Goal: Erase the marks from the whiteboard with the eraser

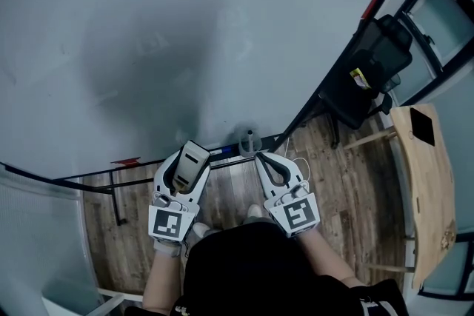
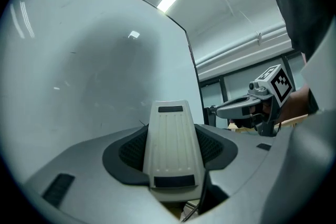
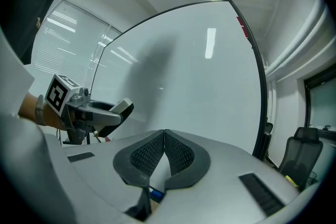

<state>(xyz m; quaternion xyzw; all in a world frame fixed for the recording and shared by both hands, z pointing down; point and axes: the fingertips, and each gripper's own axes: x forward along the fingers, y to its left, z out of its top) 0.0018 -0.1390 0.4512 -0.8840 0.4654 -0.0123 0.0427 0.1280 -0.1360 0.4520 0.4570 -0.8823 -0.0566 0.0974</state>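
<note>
A large whiteboard (image 1: 148, 33) fills the space in front of me; its surface looks clean apart from my shadow. My left gripper (image 1: 189, 159) is shut on a pale, ribbed whiteboard eraser (image 2: 172, 147), held just short of the board's lower edge. The eraser (image 1: 191, 163) sticks out past the jaws. To its right my right gripper (image 1: 275, 165) is shut with nothing in it, the black pads (image 3: 181, 153) touching at their tips. In the right gripper view the left gripper (image 3: 113, 112) shows with the eraser (image 3: 122, 106).
A marker tray with a blue pen (image 1: 222, 152) runs along the whiteboard's foot. A black office chair (image 1: 370, 70) stands at the right, beside a wooden table (image 1: 429, 189). Wooden floor (image 1: 237, 196) lies below me, and a window blind (image 3: 73, 39) is on the left.
</note>
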